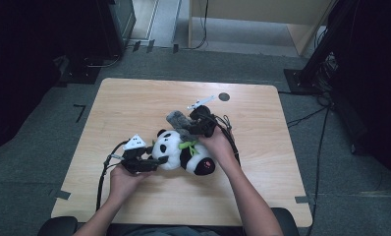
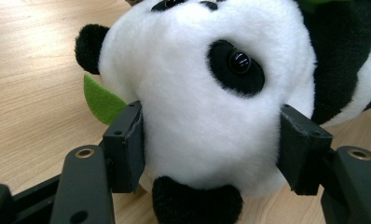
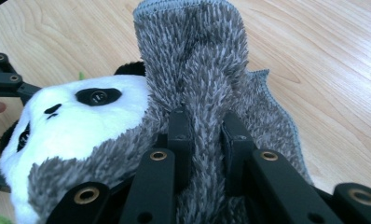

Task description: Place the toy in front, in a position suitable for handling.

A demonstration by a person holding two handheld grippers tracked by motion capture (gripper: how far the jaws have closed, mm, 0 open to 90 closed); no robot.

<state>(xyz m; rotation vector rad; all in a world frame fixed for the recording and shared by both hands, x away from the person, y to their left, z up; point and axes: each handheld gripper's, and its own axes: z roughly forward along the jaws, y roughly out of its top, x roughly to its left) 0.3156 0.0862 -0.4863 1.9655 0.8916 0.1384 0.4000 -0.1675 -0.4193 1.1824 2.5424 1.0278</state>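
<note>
Lying flat, panda (image 1: 181,152) head toward left gripper (image 1: 152,160).

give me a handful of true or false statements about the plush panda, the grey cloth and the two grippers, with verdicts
1. The black and white plush panda lies on the light wooden table. True.
2. The left gripper has its jaws on either side of the panda's white head. True.
3. The right gripper holds a red plastic cup. False: its jaws pinch a fold of the fluffy grey microfibre cloth.
4. The grey cloth lies far from the panda, at the table's edge. False: it drapes against the panda's head.
5. A small green felt leaf shows beside the panda's head. True.
6. The left gripper's jaws are fully closed together. False: the head keeps them apart.
</note>
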